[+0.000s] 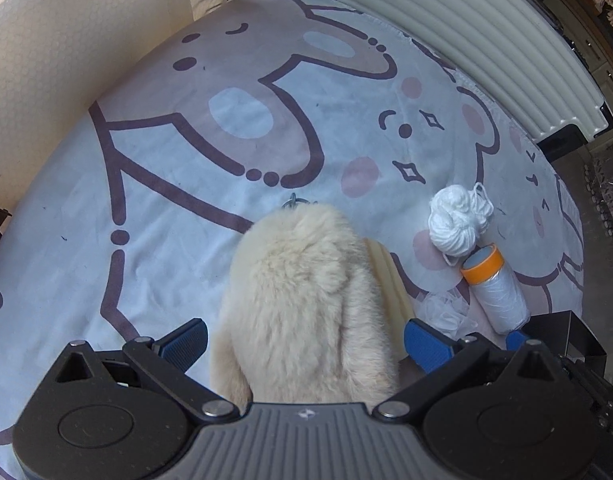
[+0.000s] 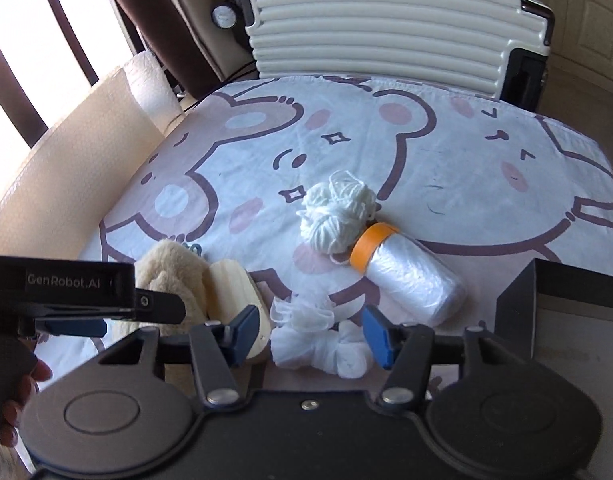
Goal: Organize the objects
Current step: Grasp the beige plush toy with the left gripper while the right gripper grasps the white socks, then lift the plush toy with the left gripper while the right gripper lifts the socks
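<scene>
Just mesh puff (image 2: 318, 336) between right hand-held gripper (image 2: 310, 334)

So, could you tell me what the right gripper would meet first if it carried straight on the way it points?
Most likely the white mesh puff, lying between the right gripper's open fingers; depth is unclear.

On the cartoon-print cloth (image 2: 446, 152) lay one fluffy cream toy (image 1: 302, 300), one wooden block (image 2: 234, 292), one ball of white yarn (image 2: 338, 216), one orange-capped plastic roll (image 2: 410, 276) and one white mesh puff (image 2: 318, 336). One ribbed suitcase (image 2: 378, 28) stood behind.
</scene>
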